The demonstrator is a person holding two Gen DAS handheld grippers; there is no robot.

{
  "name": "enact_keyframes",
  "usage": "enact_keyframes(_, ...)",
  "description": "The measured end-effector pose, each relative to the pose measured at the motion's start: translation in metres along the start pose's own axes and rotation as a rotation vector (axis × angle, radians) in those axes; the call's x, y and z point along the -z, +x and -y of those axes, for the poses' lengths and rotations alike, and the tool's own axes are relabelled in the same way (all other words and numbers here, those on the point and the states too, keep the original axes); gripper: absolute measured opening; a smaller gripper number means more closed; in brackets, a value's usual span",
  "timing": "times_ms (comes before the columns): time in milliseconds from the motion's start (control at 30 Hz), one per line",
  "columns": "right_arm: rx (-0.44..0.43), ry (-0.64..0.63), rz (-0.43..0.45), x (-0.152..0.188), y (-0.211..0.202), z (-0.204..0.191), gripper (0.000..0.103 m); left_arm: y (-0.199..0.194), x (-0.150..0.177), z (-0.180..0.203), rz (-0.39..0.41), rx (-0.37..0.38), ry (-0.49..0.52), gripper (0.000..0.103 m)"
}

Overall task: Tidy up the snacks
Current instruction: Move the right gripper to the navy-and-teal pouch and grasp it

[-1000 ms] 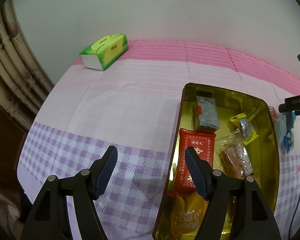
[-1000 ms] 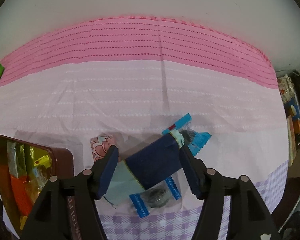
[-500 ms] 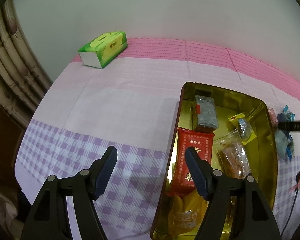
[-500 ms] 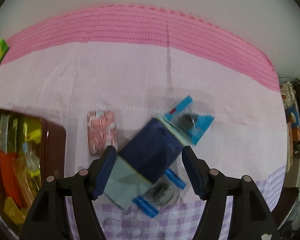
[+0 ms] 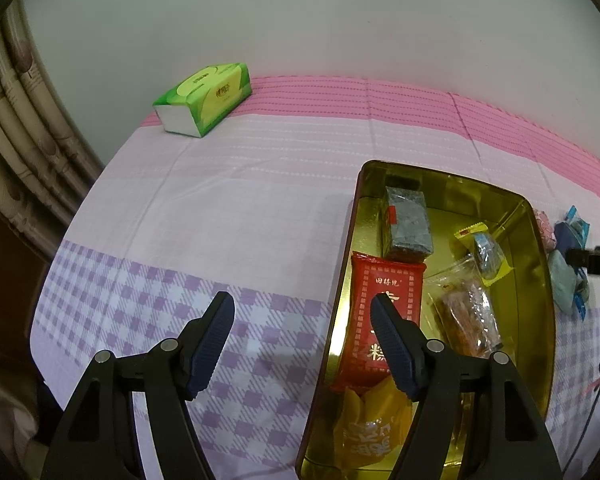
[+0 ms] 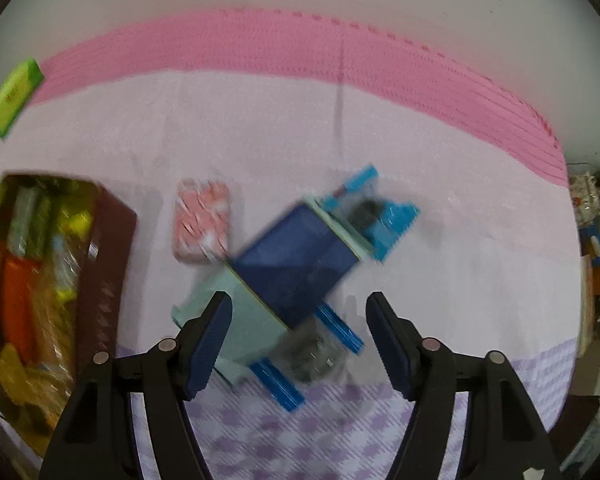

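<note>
1. The right gripper (image 6: 299,322) hung open and empty over a small heap of snacks on the tablecloth (image 6: 440,184); its jaws had just been widening.
2. A dark blue packet (image 6: 296,256) lay slantwise across two blue-ended wrapped sweets (image 6: 374,216), with a pink packet (image 6: 202,222) just beside them.
3. The gold tin (image 5: 540,280), already holding several snacks, stood to the left.
4. The left gripper (image 5: 302,322) waited open and empty at the tin's near edge.
5. Best approach, probably: turn the jaws across the blue packet's narrow width, then close on it alone.
</note>
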State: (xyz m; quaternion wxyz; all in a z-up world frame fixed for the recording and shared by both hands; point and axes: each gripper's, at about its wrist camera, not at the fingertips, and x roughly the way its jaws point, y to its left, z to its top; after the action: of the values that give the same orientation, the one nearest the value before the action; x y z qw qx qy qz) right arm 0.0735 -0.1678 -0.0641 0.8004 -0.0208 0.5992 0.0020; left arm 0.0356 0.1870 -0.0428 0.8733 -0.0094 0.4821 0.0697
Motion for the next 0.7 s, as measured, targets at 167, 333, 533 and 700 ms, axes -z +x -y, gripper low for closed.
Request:
enact_keyframes(167,-0.005,0.046,-0.020,-0.015,0.015,-0.010,0.067,0.000,0.000,0.001,0.000,-0.001,-0.002,0.071)
enact_keyframes(333,0.039,0.032,-0.039,-0.014,0.028,-0.017,0.067,0.002,-0.001,-0.003,-0.005,0.004,-0.013,0.071)
enact_keyframes(533,-0.007,0.051,-0.076,-0.001,0.033,-0.001,0.065,0.004,-0.001,-0.004,-0.012,0.006,-0.009,0.071)
enact_keyframes(700,-0.044,0.050,-0.078,0.009,0.032,0.011,0.063,0.005,0.000,-0.002,-0.014,0.002,0.000,0.071)
